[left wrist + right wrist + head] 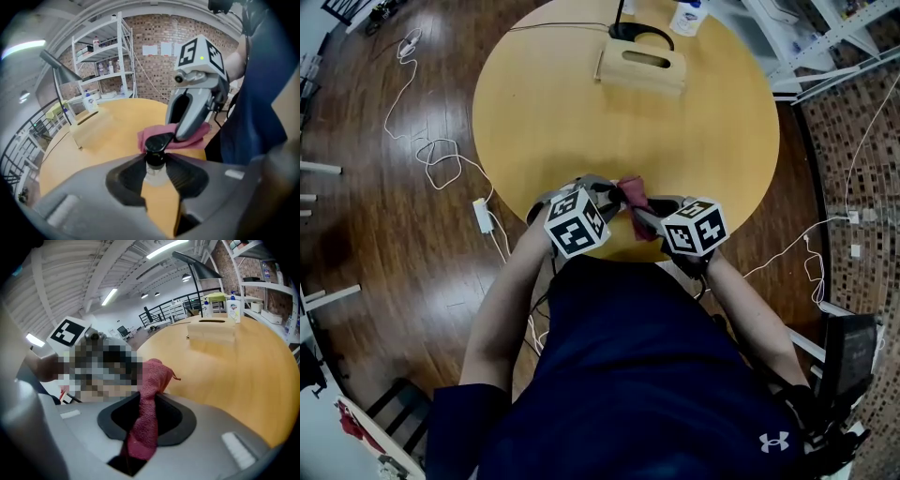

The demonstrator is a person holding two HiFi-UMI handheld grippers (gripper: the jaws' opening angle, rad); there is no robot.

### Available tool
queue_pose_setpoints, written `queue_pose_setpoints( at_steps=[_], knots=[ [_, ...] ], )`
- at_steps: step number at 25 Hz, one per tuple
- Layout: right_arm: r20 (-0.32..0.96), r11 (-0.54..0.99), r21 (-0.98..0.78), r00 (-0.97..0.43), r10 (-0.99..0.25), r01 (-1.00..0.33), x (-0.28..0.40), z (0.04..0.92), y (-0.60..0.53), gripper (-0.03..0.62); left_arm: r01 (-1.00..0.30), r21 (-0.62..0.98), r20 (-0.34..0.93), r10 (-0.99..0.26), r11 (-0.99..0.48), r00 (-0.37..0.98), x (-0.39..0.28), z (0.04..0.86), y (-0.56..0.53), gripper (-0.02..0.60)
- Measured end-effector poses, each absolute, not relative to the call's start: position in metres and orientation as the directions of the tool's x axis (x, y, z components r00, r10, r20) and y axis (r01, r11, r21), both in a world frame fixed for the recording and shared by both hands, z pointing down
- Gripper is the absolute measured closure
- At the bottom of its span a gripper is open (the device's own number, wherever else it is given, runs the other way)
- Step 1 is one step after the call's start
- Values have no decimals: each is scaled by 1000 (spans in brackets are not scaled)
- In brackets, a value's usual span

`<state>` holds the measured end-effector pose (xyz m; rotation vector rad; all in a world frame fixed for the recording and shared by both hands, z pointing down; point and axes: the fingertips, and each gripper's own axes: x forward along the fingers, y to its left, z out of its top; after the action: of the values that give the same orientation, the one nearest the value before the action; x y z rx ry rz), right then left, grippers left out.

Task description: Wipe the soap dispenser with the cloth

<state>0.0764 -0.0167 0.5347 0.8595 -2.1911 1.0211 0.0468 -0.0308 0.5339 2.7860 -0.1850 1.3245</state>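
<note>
- Red looped cloth sits nearest me, pinched between the jaws of the right gripper. It hangs as one limp, bunched strip with a loose thread at the top.
- I judge it light, soft and grippy. It should fold round curves easily but may slip through the pads if I drag hard, so a hold on a doubled-up part suits it best.
- My left gripper has its jaws closed on the neck of the soap dispenser, just under the black pump head.
- The body below looks like clear, smooth plastic. I cannot tell whether its base rests on the table.
- I expect the dispenser to be light, stiff and slippery. The neck under the collar is the safest hold, since the pump head could sink or twist under pressure.
- Cloth and pump head are touching, both at the near edge of the table, right in front of me.
- That table is round, with a smooth matte yellow wood top.
- Well beyond, a pale wooden box with a slot in its top stands beside a black lamp.
- A white bottle stands at the far rim.
- Farthest off are white metal shelves against a brick wall.
</note>
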Motion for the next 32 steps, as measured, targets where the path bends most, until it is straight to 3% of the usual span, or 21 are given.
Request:
queue_pose_setpoints(
  at_steps=[4,7,11,13,15,22,27,32],
  knots=[
    [688,495,-414,-618,-380,-764,77,524,-61,498,-69,23,775,-26,-997,632,45,535,-29,451],
    [705,532,-394,-618,-348,-749,65,531,-67,497,-102,44,780,-30,-994,625,45,534,-29,448],
    [706,521,-406,-619,-344,-751,63,537,-47,499,-340,58,779,-170,-939,603,37,531,-29,396],
    [703,507,-420,-623,-342,-752,63,537,-36,499,-467,85,759,-246,-880,603,37,529,-25,397],
    [710,515,-422,-625,-324,-746,62,537,-24,499,-513,90,746,-283,-854,603,40,529,-20,425],
    [717,502,-374,-587,-377,-780,75,528,-61,497,-341,40,743,-200,-939,638,40,533,-20,451],
    [724,538,-383,-606,-330,-751,57,538,-40,499,-246,25,763,-141,-969,631,42,535,-22,449],
    [720,505,-440,-628,-295,-743,66,539,-11,499,-262,41,782,-132,-964,609,33,532,-20,449]
  ],
)
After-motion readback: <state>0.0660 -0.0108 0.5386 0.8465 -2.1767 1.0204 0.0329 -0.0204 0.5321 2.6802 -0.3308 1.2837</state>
